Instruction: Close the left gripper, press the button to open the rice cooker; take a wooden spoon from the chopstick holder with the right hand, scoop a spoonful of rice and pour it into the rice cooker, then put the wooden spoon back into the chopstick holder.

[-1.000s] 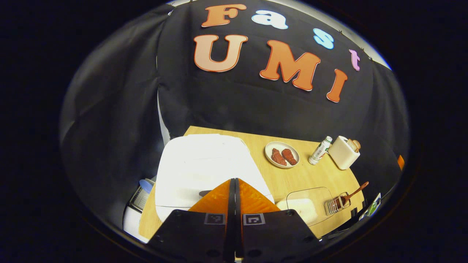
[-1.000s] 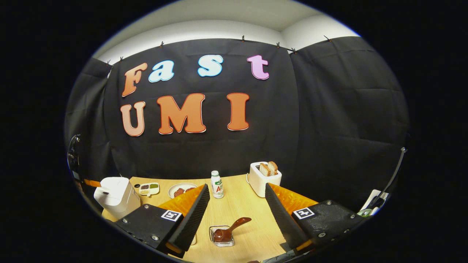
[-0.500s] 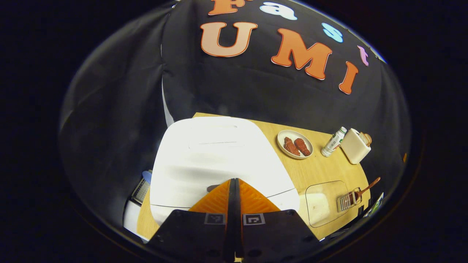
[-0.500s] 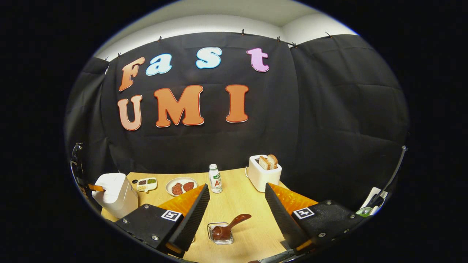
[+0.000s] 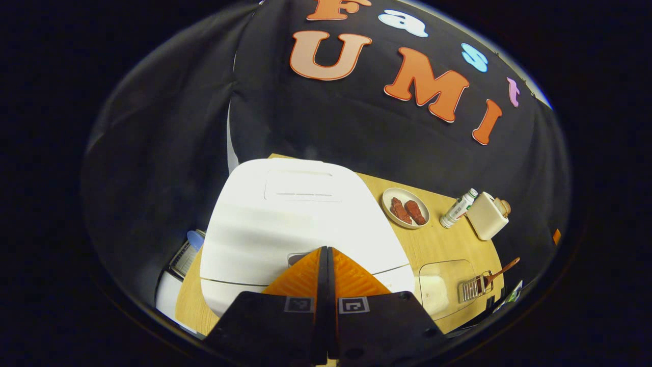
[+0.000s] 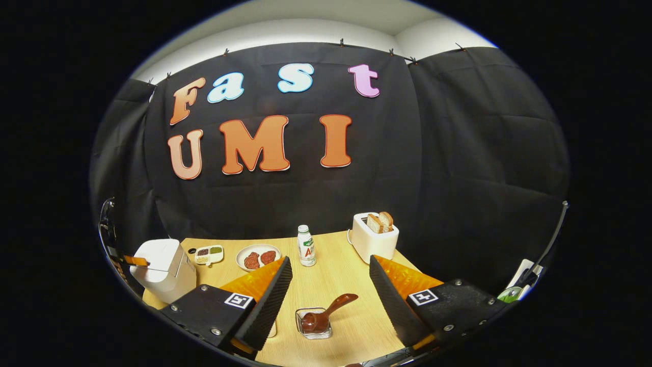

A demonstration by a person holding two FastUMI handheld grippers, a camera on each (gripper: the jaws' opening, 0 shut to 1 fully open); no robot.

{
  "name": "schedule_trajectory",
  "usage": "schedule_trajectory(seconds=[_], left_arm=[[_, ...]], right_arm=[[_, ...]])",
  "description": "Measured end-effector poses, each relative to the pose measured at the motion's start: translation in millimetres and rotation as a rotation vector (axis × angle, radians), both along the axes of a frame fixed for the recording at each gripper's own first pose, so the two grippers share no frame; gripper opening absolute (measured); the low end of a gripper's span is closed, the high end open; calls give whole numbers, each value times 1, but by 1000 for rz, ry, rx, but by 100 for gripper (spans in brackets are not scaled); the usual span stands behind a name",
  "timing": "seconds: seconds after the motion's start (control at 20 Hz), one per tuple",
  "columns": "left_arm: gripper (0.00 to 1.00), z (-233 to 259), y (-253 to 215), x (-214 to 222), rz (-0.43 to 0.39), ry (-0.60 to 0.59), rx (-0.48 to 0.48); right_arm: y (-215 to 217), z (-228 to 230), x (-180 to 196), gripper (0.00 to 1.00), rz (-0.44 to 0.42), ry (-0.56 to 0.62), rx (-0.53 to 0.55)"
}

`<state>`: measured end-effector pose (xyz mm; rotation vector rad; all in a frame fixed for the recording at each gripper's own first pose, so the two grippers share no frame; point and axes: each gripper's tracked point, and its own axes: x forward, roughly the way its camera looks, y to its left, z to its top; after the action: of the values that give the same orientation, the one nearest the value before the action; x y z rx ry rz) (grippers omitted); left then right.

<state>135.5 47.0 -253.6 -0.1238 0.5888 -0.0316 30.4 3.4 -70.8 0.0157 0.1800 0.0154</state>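
Note:
The white rice cooker point(image 5: 295, 224) stands with its lid down, close under my left gripper point(image 5: 326, 250). That gripper is shut with nothing in it, and its tips sit right beside the small grey button point(image 5: 297, 259) on the lid's front. In the right gripper view the same fingers point(image 6: 136, 261) touch the top front of the rice cooker point(image 6: 163, 270). My right gripper point(image 6: 328, 262) hangs open above the table. Below it the wooden spoon point(image 6: 328, 312) leans in the clear chopstick holder point(image 6: 314, 326). The clear rice box point(image 5: 443, 288) lies beside the chopstick holder point(image 5: 473, 289).
Toward the back of the wooden table point(image 6: 331, 278) stand a plate of meat point(image 6: 258, 257), a small bottle point(image 6: 306, 246), a white toaster with bread point(image 6: 374, 237) and a small divided dish point(image 6: 209, 254). A blue-capped item point(image 5: 195, 239) sits left of the cooker, off the table edge.
My left gripper has come down and forward onto the cooker's lid, its shut tips now at the button. The right gripper has barely shifted and stays open.

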Motion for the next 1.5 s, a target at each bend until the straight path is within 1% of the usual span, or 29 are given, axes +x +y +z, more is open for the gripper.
schedule_trajectory(seconds=[0.05,0.2,0.25,0.35,0.45,0.5,0.55,0.6,0.65,0.8,0.95,1.05,1.1,1.15,1.3,1.5], left_arm=[[5,19,-2,2,9,-46,5],[4,86,-1,0,31,-190,61],[4,105,-4,-5,30,-219,67],[4,129,-8,-18,29,-268,58],[4,145,-3,-31,36,-315,89],[4,151,2,-36,42,-336,116],[3,155,3,-43,44,-347,129],[4,159,3,-50,46,-354,121],[4,164,3,-53,51,-361,114],[4,176,20,-62,91,-410,141],[4,175,18,-73,97,-401,113],[4,177,21,-76,104,-401,100],[4,180,22,-79,107,-406,101],[4,182,24,-81,114,-413,114],[4,193,35,-87,153,-433,158],[5,205,42,-96,197,-453,145]], right_arm=[[-4,1,-1,95,-6,-6,4],[-16,2,-4,95,-34,-24,38],[-21,0,-4,95,-44,-26,50],[-28,-8,-5,95,-61,-18,70],[-32,-15,-6,95,-69,-7,90],[-35,-19,-5,100,-74,-5,95],[-38,-23,-5,95,-80,-3,96],[-40,-27,-4,100,-85,2,97],[-42,-30,-3,95,-88,8,100],[-41,-39,-1,95,-83,8,111],[-33,-53,5,95,-59,24,143],[-29,-67,13,95,-49,46,156],[-26,-75,17,100,-42,60,163],[-24,-82,22,95,-33,74,170],[-17,-105,40,95,-10,117,191],[-12,-139,61,95,3,187,215]])
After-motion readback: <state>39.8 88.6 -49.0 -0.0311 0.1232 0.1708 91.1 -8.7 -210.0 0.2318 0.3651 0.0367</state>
